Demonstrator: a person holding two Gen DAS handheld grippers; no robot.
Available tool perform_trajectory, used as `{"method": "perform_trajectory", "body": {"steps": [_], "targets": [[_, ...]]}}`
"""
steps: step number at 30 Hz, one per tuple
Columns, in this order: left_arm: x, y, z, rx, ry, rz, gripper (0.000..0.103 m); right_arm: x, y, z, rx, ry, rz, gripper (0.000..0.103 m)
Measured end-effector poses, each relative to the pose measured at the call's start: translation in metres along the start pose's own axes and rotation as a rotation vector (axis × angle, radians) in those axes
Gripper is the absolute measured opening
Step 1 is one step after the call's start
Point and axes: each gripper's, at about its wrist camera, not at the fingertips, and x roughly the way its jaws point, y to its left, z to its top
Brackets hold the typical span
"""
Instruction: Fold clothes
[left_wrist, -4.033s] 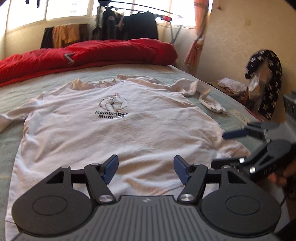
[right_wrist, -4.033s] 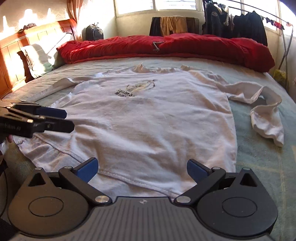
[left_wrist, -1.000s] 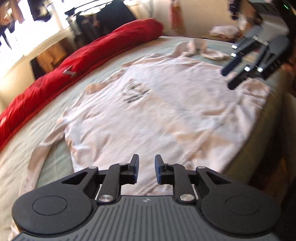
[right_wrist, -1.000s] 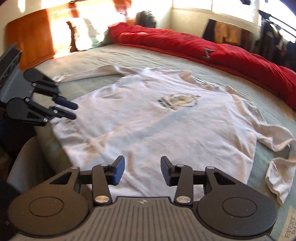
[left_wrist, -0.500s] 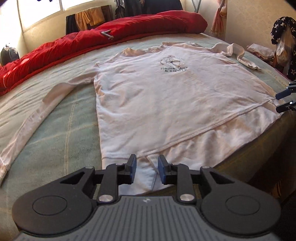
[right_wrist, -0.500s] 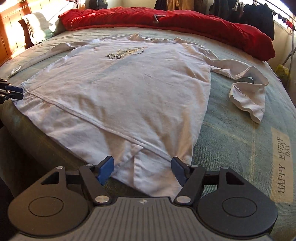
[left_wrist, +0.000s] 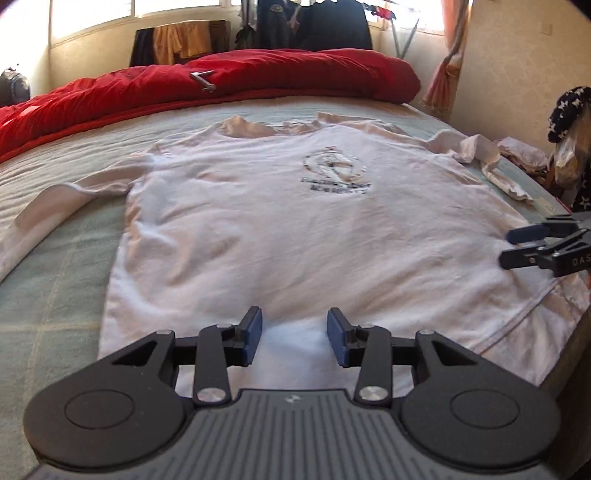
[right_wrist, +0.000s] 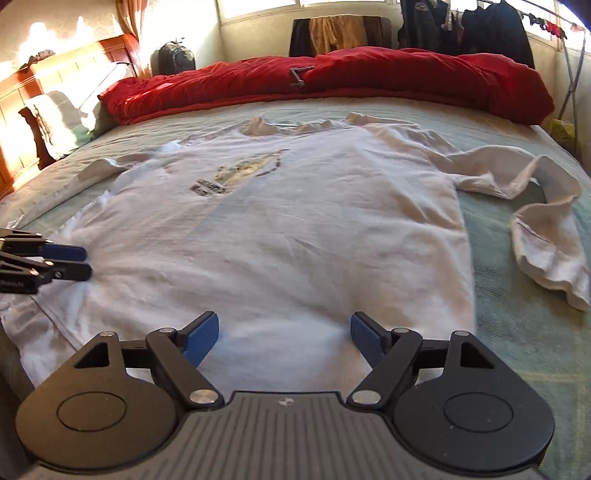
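A white long-sleeved shirt (left_wrist: 280, 229) is spread front-up on the bed (left_wrist: 55, 295), its collar toward twelve o'clock and its hem at six o'clock, draped over the near edge of the mattress. A dark printed emblem with lettering (left_wrist: 334, 173) is seen on the chest. One sleeve is stretched out flat toward nine o'clock in the left wrist view; the other sleeve (right_wrist: 535, 221) is bunched and looped at three o'clock in the right wrist view.

The left gripper (left_wrist: 294, 336) is held low over the hem — its jaws are opening, moderately apart, with only flat cloth lying beneath the gap and nothing pinched. The right gripper (right_wrist: 284, 338) is held over the hem nearer the other side seam; its jaws are opening and stand wide, again with cloth below but not clamped. Each gripper is seen at the edge of the other's view, over the opposite lower corner of the shirt.

A red duvet (right_wrist: 332, 81) is heaped along the far side of the bed at twelve o'clock — dark clothes (right_wrist: 480, 29) are hung behind it by the windows.
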Motion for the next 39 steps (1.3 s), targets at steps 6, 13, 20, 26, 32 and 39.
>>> {"method": "perform_trajectory", "body": {"steps": [6, 13, 20, 26, 32, 39], "targets": [[-0.025, 0.032, -0.018, -0.052, 0.013, 0.022, 0.042, -0.024, -0.020, -0.036, 0.072, -0.037, 0.015, 0.091], [-0.012, 0.032, -0.007, -0.093, 0.038, 0.030, 0.057, -0.013, 0.000, -0.035, 0.085, -0.031, -0.072, 0.103], [-0.034, 0.039, -0.027, -0.181, 0.011, 0.030, 0.058, -0.018, 0.000, -0.043, 0.064, -0.071, -0.058, 0.103], [-0.065, 0.014, -0.020, -0.057, 0.015, 0.055, 0.062, -0.017, 0.003, -0.045, 0.062, -0.092, -0.077, 0.103], [-0.052, -0.004, -0.027, -0.041, 0.061, 0.051, 0.069, -0.017, 0.006, -0.047, 0.059, -0.102, -0.095, 0.103], [-0.093, 0.025, -0.065, -0.205, 0.053, 0.144, 0.068, -0.016, 0.008, -0.049, 0.053, -0.117, -0.107, 0.103]]}}
